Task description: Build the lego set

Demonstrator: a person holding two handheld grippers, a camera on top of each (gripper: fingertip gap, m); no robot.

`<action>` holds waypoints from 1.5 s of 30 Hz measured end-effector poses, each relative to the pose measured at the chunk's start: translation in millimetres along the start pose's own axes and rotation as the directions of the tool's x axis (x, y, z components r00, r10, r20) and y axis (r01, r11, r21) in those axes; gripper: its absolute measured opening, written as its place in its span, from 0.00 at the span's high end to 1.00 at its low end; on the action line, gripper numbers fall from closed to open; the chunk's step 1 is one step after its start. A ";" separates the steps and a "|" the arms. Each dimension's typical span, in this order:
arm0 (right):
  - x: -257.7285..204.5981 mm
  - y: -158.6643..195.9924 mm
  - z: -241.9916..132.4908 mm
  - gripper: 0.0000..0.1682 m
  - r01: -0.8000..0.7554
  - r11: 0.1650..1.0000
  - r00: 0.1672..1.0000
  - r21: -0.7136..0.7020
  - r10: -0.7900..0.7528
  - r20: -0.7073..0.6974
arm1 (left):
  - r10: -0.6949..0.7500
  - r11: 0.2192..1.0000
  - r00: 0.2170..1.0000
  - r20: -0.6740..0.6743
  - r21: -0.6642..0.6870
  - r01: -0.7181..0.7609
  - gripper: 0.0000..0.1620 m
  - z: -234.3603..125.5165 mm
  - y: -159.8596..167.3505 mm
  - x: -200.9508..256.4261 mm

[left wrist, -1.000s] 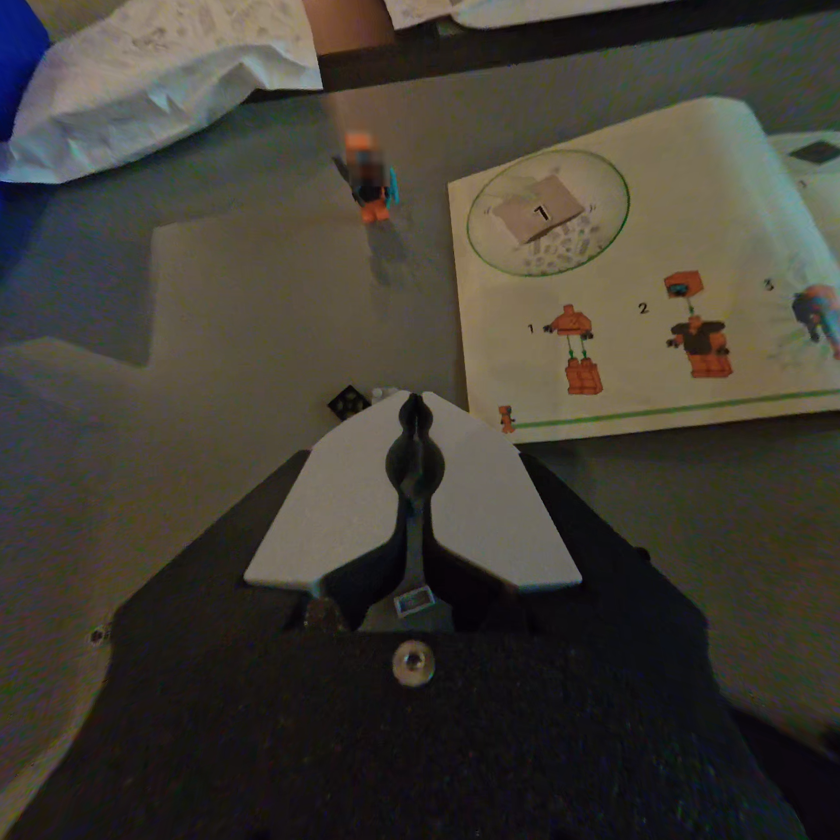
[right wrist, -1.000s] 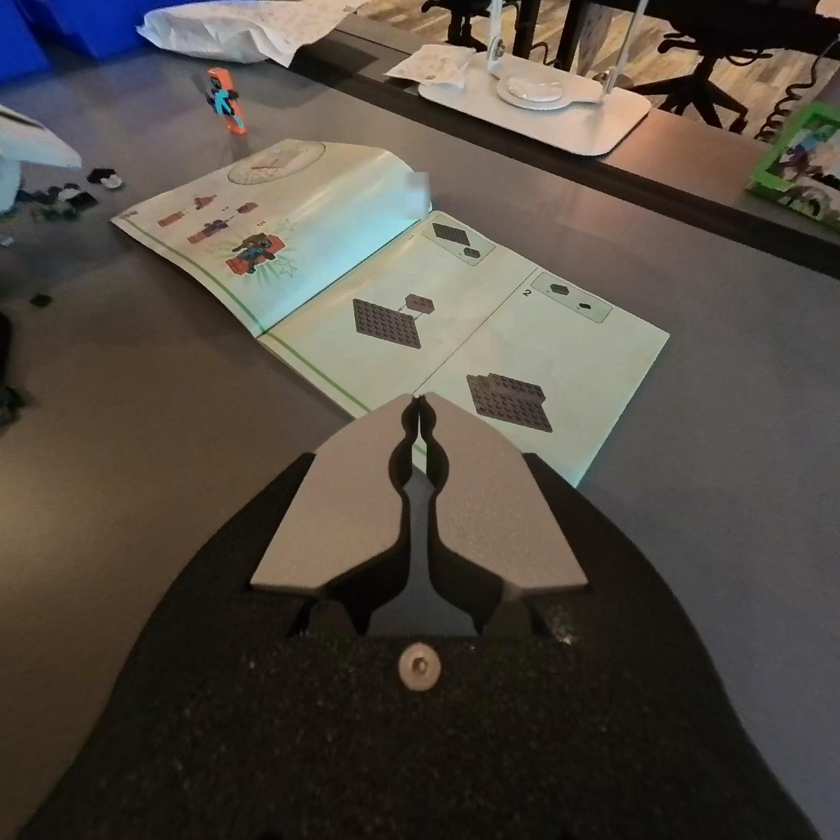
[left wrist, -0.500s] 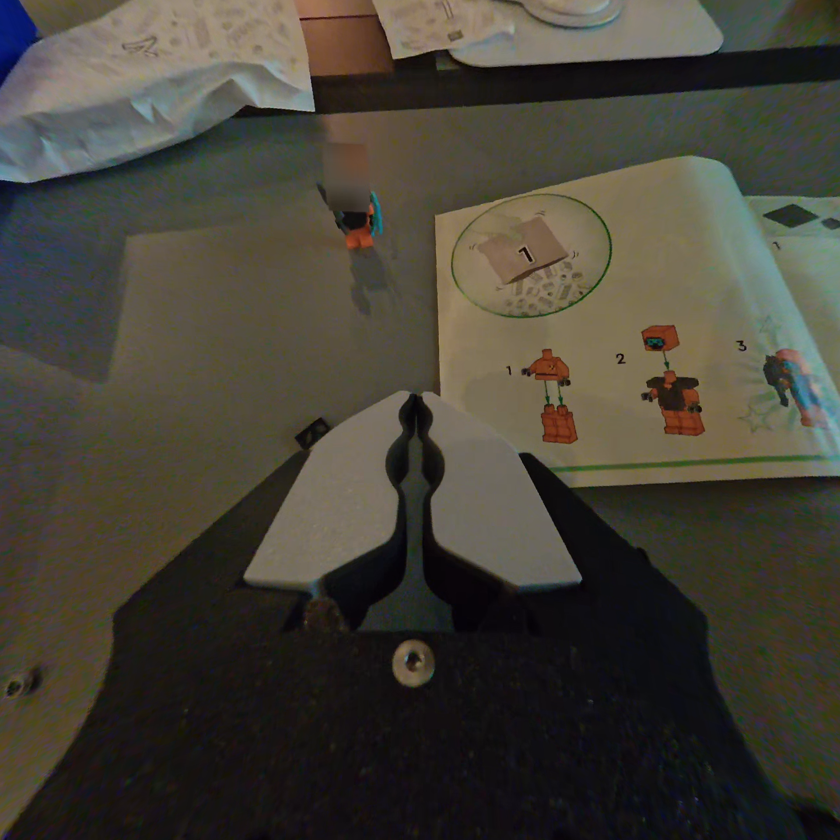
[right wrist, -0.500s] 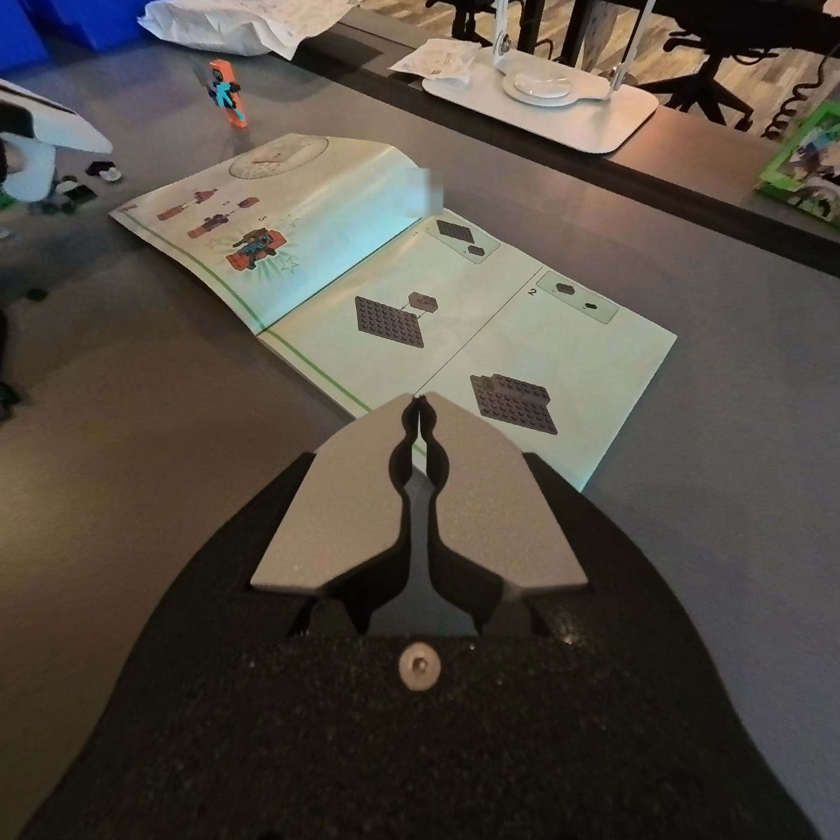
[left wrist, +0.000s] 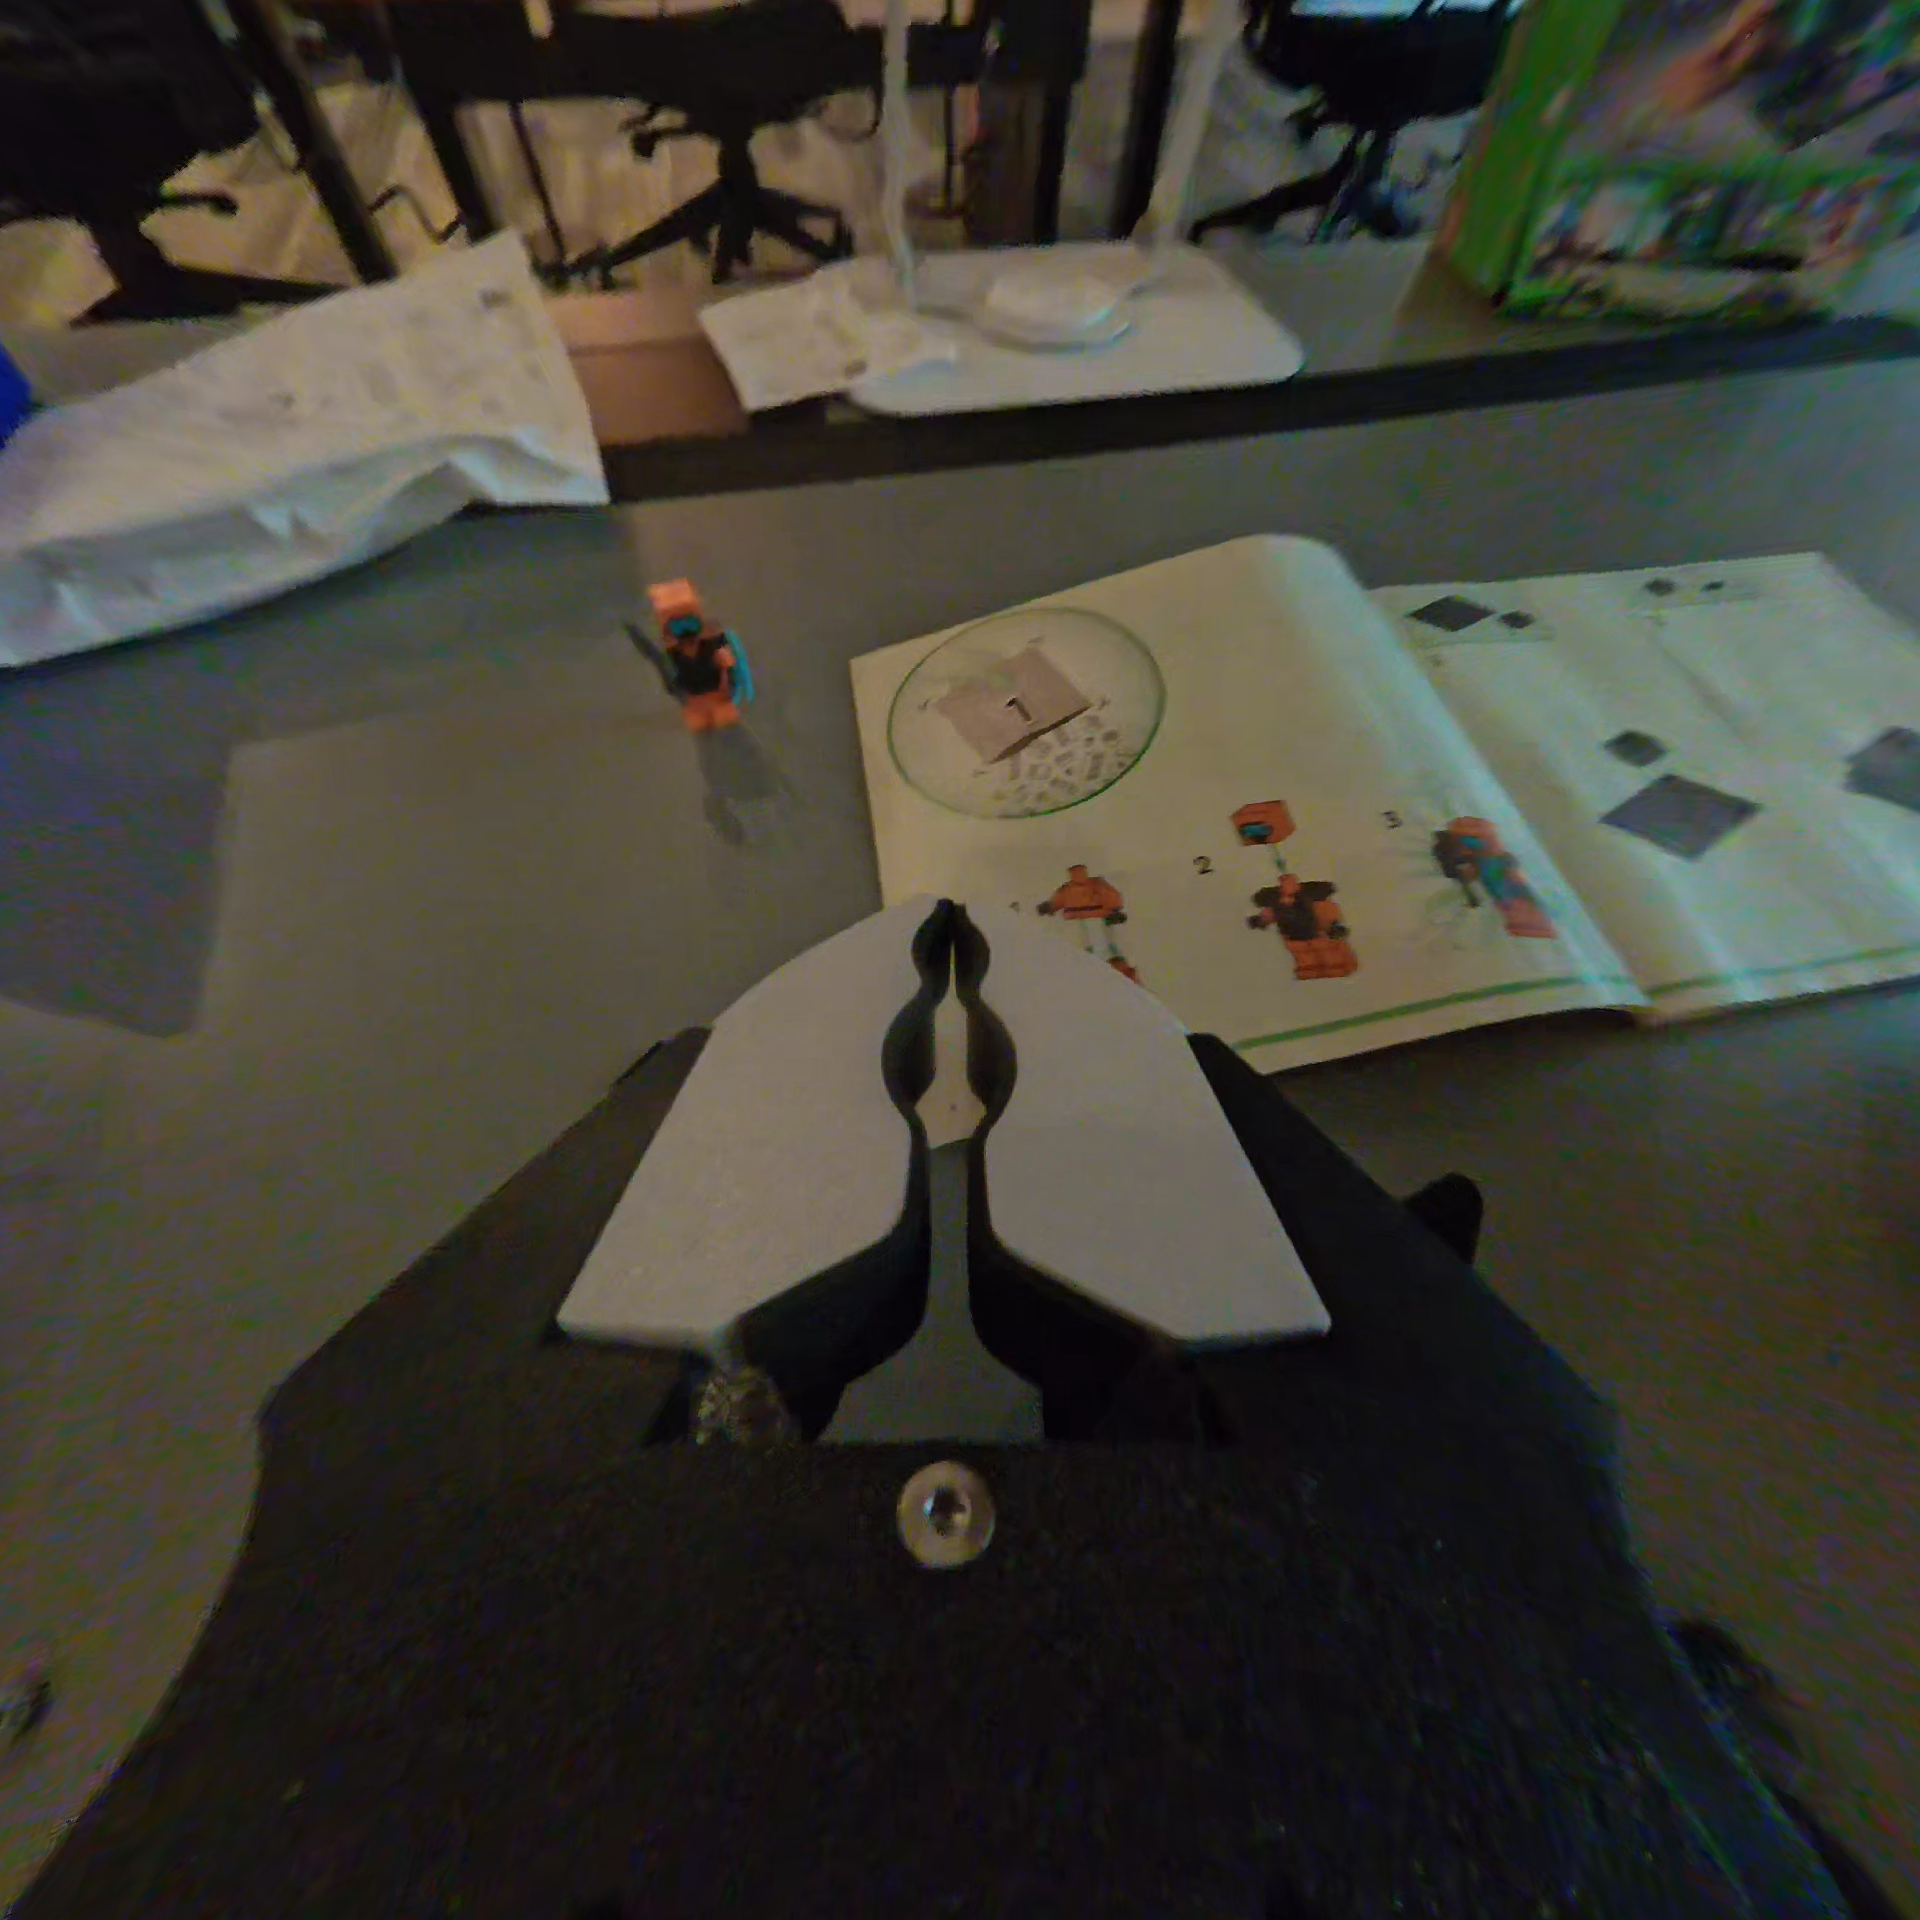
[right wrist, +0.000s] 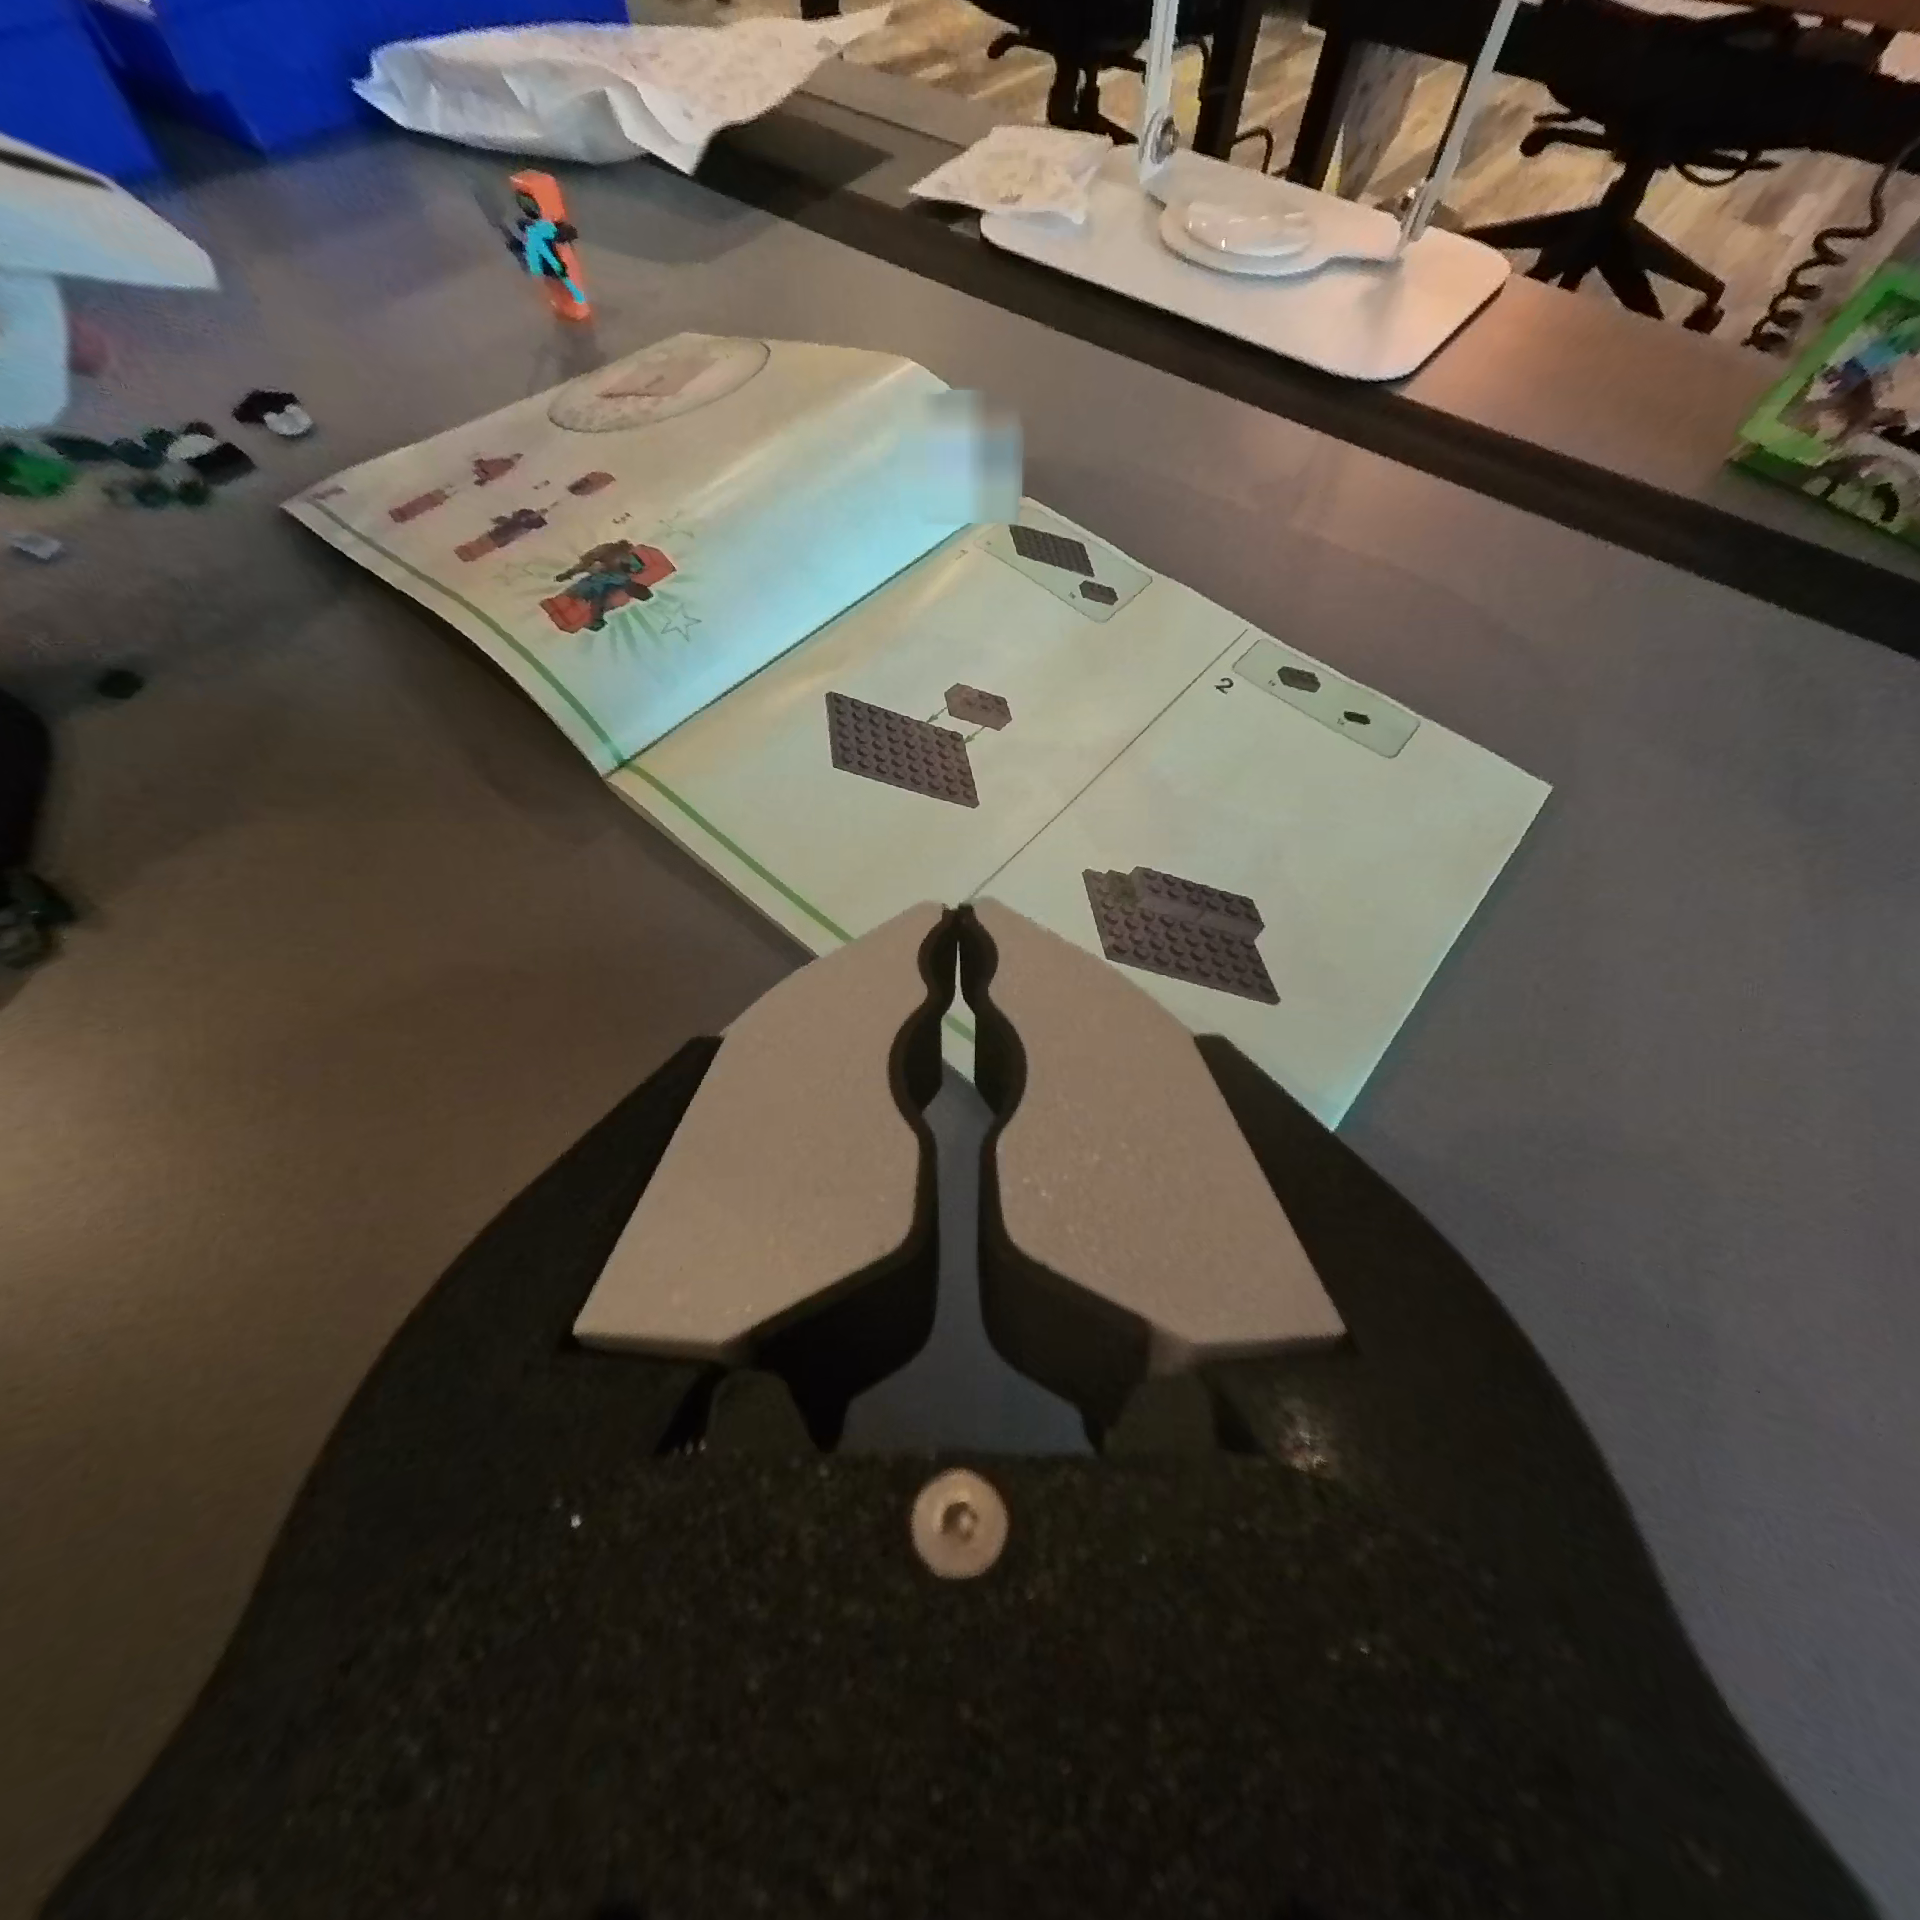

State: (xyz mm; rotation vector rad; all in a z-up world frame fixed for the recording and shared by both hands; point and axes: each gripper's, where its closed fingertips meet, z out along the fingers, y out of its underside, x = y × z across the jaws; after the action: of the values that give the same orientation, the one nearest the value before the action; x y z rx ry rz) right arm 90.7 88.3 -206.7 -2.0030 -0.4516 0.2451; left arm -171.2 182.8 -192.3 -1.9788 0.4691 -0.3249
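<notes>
An orange and black minifigure (left wrist: 698, 657) with teal parts stands upright on the grey table; it also shows in the right wrist view (right wrist: 551, 245). An open instruction booklet (left wrist: 1351, 790) lies to its right and shows in the right wrist view (right wrist: 935, 707) too. My left gripper (left wrist: 948, 912) is shut and empty, raised over the booklet's near left corner. My right gripper (right wrist: 958, 914) is shut and empty above the booklet's near edge. Several small loose bricks (right wrist: 177, 457) lie at the left, below the left gripper's white finger (right wrist: 94, 249).
A crumpled white paper bag (left wrist: 291, 436) lies at the back left. A white lamp base (left wrist: 1049, 332) stands beyond the table's far edge. A green set box (left wrist: 1683, 156) stands at the back right. Blue bins (right wrist: 156, 73) stand far left. Office chairs stand behind. The grippers' ends are close to 30 cm from one another. Both grippers' tips are roughly 40 cm from the white lamp base (left wrist: 1049, 332). Seen from the right wrist view (right wrist: 1219, 259) as well.
My left gripper has risen and tilted up, so the loose bricks under its tips have dropped out of its view and the far desk and chairs show. The right gripper has barely moved.
</notes>
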 end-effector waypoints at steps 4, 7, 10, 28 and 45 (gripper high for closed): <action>-3.5 -4.2 -3.2 1.00 0.006 1.000 1.000 0.030 -0.006 0.031 | 0.023 0.994 0.995 -0.093 0.105 -0.014 1.00 -18.2 -13.4 14.7; -6.1 -6.4 -4.9 1.00 0.004 0.999 0.998 0.045 -0.007 0.067 | 0.069 0.988 0.982 -0.176 0.146 -0.044 1.00 -28.3 -14.9 33.6; -6.5 -3.6 -5.8 1.00 0.063 0.997 0.993 0.036 -0.067 0.094 | 0.143 0.981 0.957 -0.251 0.164 -0.104 1.00 -33.8 -7.7 55.4; 42.7 56.8 -6.4 0.80 0.522 0.828 0.800 -0.203 -0.393 0.454 | 0.385 0.921 0.843 -0.376 0.096 -0.377 0.93 -18.1 20.2 100.3; 57.9 38.7 34.8 0.93 0.440 0.853 0.865 -0.282 -0.318 0.388 | 0.369 0.924 0.856 -0.363 0.041 -0.381 0.93 0.9 18.3 80.8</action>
State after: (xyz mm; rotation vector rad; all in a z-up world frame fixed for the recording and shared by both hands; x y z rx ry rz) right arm 138.8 125.0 -255.7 -2.1764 -1.1765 0.2573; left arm -102.5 139.1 -207.4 -1.8070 1.0914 -0.4390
